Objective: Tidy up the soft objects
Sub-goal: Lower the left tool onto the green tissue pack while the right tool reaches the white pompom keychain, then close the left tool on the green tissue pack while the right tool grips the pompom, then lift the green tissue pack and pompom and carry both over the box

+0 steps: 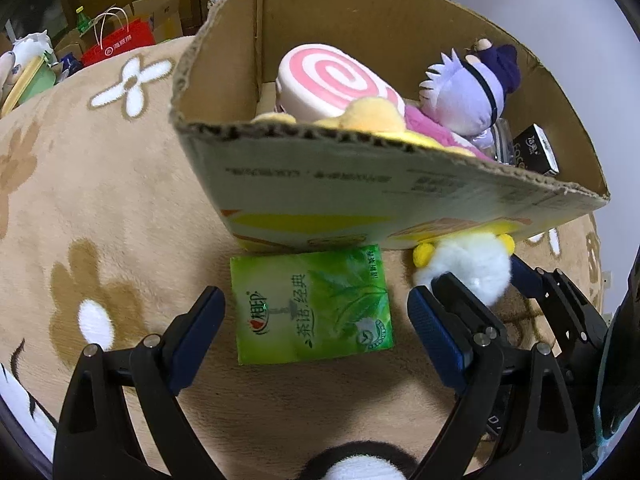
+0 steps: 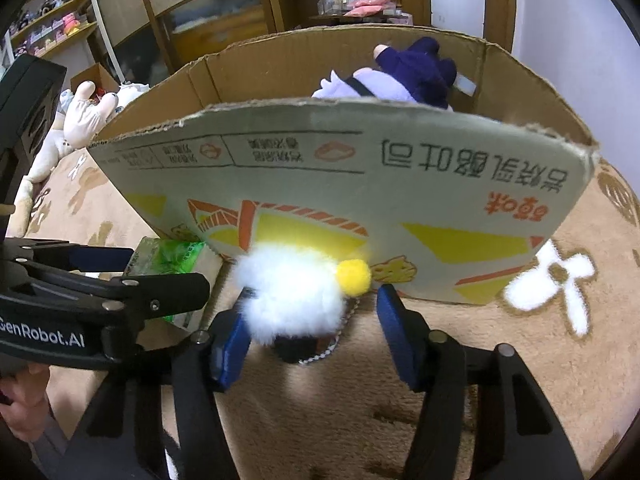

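Two grippers work low over a tan blanket printed with white and brown flowers. The left gripper has its blue-padded fingers spread wide on either side of a green tissue pack, touching neither edge. The pack lies flat on the blanket, glossy, with leaf artwork and Chinese print, and its far end sits just against the foot of the box.

The right gripper is also open, with a clear gap between its blue pads. A fluffy white plush sits in that gap, nearer the left pad, which its fur brushes or overlaps; the right pad stands apart from it. The plush is round and long-haired with small yellow pompom feet, and a thin bead chain trails from under it beside a dark patch. It rests on the blanket right at the base of the box's printed front wall, beside the tissue pack.

Beyond these, the cardboard box stands open-topped, its front face carrying upside-down Chinese lettering and yellow and orange graphics. Inside are a pink-and-white swirl cushion, a yellow plush over something pink, a lavender-haired doll in dark navy clothes, and a small black carton at the right corner.

Farther off, a red paper bag and cartons sit past the blanket in the left view, and wooden shelves fill the background of the right view.
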A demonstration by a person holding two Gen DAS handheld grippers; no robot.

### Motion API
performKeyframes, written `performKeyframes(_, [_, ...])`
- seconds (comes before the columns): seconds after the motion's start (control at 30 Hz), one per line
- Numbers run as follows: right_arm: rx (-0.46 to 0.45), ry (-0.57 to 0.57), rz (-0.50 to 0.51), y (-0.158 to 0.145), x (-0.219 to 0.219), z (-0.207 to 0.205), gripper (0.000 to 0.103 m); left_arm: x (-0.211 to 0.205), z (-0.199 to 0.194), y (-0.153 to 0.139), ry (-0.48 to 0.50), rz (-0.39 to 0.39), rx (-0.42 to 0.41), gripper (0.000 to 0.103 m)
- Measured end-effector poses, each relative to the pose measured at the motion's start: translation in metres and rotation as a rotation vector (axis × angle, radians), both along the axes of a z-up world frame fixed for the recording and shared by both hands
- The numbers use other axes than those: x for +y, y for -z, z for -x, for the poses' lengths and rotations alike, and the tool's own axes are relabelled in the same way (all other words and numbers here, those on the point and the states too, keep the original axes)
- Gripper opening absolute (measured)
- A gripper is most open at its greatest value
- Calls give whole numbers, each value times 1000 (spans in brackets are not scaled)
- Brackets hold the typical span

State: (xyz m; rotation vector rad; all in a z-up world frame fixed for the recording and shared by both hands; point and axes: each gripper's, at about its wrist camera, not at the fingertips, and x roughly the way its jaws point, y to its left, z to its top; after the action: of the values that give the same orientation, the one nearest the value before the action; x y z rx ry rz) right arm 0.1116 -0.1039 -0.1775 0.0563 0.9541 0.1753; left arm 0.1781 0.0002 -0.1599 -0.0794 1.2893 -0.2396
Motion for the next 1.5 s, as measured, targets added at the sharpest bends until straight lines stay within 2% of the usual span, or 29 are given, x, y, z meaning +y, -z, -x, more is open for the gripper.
performKeyframes(0.1, [13,-22,-8,3,3,-1,50,3,-2,5,-14,15,26,82])
performKeyframes(0.2, [26,-32,-5,7,7,-3,43,5,-3,10,-24,21,43,75])
performKeyframes(0.23, [32,-36,-7,8,8,-4,40,6,-3,10,-24,22,46,75])
performKeyframes(0.43, [49,-31,9,8,11,-3,35,6,-2,10,-30,24,35,75])
performKeyframes(0.77, [41,-2,-4,1,9,2,33,5,18,10,-18,13,13,74])
performKeyframes(1.13, [5,62,-4,-15,-11,18,32,2,32,-10,-15,-13,-55,74])
performKeyframes(1.5, [-102,100,-31,-55,-25,39,32,-6,72,-55,3,-52,-213,74])
